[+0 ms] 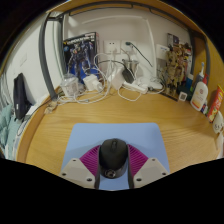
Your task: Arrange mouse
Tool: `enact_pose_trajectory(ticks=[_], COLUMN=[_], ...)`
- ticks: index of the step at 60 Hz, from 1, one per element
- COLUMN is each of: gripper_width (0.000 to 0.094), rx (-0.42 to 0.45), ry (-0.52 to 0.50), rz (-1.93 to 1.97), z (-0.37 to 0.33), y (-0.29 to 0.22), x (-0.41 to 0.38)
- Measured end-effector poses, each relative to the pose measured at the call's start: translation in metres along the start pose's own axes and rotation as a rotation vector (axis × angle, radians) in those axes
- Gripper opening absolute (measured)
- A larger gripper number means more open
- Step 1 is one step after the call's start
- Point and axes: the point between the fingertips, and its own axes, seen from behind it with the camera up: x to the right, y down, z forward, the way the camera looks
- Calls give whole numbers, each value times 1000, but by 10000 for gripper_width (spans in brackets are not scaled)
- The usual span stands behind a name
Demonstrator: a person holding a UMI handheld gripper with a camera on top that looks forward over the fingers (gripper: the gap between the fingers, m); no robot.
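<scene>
Counted on inspection: one mouse (112, 155), one blue mat (112, 138), one wooden desk (60, 125), two boxed figures (79, 53) against the wall, one gripper (112, 172) with two fingers (82, 170).

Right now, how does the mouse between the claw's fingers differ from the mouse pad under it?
The mouse is black, rounded and domed; the mouse pad is pale blue, flat and rectangular. The mouse is small and sits between the fingers of the claw; the pad spreads wider than both fingers. Both rest on the wooden desk.

mouse (112, 156) between jaws, blue mat (90, 140)
</scene>
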Motion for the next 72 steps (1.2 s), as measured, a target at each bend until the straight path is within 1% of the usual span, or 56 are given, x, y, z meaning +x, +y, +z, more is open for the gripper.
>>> enact_pose_trajectory(ticks=[7,8,9,10,13,14,15,25,35,43,51,58,72], gripper_width=[477,508,584,597,785,812,798,826,837,841,835,834,829], rx=[-4,-8,-13,-18,-19,-16,-13,62,194,285,334,369,346], ry=[-17,-18,-15,-9,11,15,17,15,32,57,80,88,76], rz=[-4,-3,-1,3,10,11,12,30,52,55,51,64,68], z=[1,0,0,-1,-6,-9,-11,-62,-138,-201,-248,-277,-300], y=[1,1,1,1,-4,-7,-10,-70,-150,-189,-202,-198,-165], x=[-2,-1,-1,1,6,7,8,20,57,100,141,175,220])
